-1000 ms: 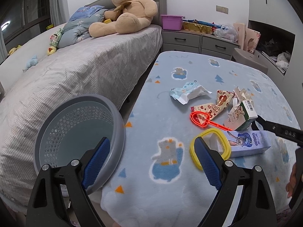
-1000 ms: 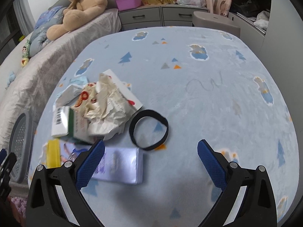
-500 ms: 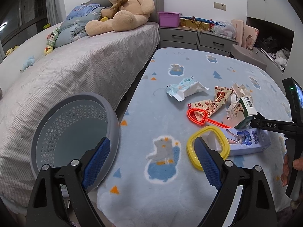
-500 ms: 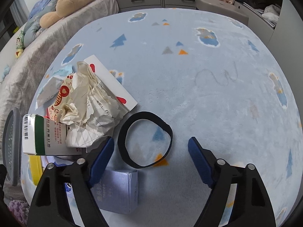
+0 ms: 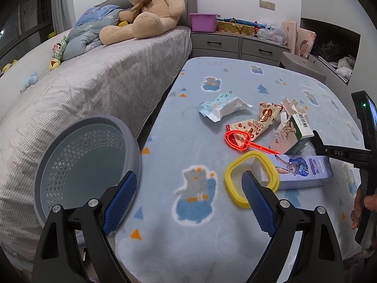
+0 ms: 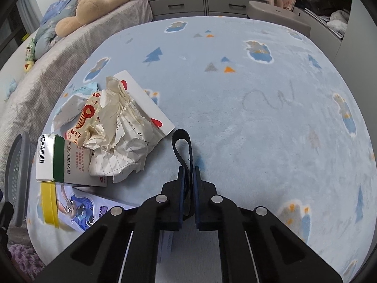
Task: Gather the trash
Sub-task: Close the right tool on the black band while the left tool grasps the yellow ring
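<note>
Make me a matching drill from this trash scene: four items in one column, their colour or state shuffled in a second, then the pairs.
Items
1. black band
2. grey basket
3. left tool
4. square ring

States
A. yellow, lying on the blanket
B. pinched flat in the right tool
C. open, holding nothing
D. beside the blanket's edge, nothing visible inside

Pairs: 1-B, 2-D, 3-C, 4-A

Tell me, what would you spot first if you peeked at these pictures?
The right gripper, squeezed shut on a black band that sticks up from the blue blanket. Beside it, to the left, lies a heap of crumpled paper and boxes. Farther back, a big teddy bear sits on the bed, and a grey basket waits by the open left gripper.
</note>
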`<control>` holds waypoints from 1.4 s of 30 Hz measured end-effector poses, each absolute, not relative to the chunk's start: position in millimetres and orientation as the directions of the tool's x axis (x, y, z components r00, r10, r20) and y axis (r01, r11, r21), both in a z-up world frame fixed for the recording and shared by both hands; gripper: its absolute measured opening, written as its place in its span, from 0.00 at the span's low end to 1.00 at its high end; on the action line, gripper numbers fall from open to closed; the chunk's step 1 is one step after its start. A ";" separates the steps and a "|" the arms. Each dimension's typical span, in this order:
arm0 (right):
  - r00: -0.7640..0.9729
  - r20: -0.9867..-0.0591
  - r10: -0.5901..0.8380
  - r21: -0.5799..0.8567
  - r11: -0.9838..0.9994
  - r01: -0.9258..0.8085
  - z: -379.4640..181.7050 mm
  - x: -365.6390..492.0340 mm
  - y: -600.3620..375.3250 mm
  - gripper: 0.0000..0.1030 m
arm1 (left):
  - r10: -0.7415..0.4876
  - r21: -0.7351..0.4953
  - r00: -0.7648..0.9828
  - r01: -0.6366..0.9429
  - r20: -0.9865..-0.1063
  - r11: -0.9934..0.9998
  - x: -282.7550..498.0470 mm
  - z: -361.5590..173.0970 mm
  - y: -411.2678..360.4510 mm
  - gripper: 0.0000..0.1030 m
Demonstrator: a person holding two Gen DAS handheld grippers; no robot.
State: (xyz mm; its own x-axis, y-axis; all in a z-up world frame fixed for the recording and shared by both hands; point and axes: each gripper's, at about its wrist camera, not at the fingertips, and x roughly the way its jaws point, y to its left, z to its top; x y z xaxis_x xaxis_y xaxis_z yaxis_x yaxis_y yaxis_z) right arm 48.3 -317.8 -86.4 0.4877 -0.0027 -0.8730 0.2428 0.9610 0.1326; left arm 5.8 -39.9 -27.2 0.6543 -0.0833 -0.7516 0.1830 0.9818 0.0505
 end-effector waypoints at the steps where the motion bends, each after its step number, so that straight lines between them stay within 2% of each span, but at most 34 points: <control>1: 0.494 -0.869 0.001 0.142 0.959 0.247 -84.6 45.1 -319.4 0.07 | -0.093 0.044 0.649 0.192 -0.755 0.980 5.3 -28.3 -41.1 0.84; 12: 0.551 -0.835 0.014 0.183 0.950 0.253 -63.7 14.5 -323.7 0.07 | -0.168 0.009 0.622 0.271 -0.765 0.963 -3.3 -36.2 -57.2 0.84; 19: 0.565 -0.825 0.014 0.180 0.954 0.240 -58.5 4.2 -325.3 0.07 | -0.223 -0.105 0.526 0.245 -0.820 0.964 15.7 -51.0 -61.3 0.84; 25: 0.575 -0.817 0.027 0.197 0.952 0.236 -54.7 -2.1 -332.1 0.07 | -0.301 -0.217 0.484 0.222 -0.822 0.951 26.9 -58.7 -65.8 0.84; 31: 0.580 -0.813 0.044 0.211 0.951 0.224 -52.1 -5.1 -333.7 0.07 | -0.340 -0.276 0.453 0.202 -0.824 0.940 38.4 -67.2 -72.2 0.84; 42: 0.579 -0.812 0.067 0.225 0.952 0.206 -52.1 -4.6 -331.0 0.07 | -0.341 -0.289 0.424 0.183 -0.839 0.940 53.3 -78.9 -75.3 0.84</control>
State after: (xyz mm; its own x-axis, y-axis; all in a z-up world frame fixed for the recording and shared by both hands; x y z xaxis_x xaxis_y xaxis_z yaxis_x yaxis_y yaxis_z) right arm -4.6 -331.0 -52.1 0.5792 0.0671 -0.8124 0.2056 0.9524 0.2253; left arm 53.3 -75.3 -78.9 0.4236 -0.3408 -0.8393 0.1829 0.9396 -0.2893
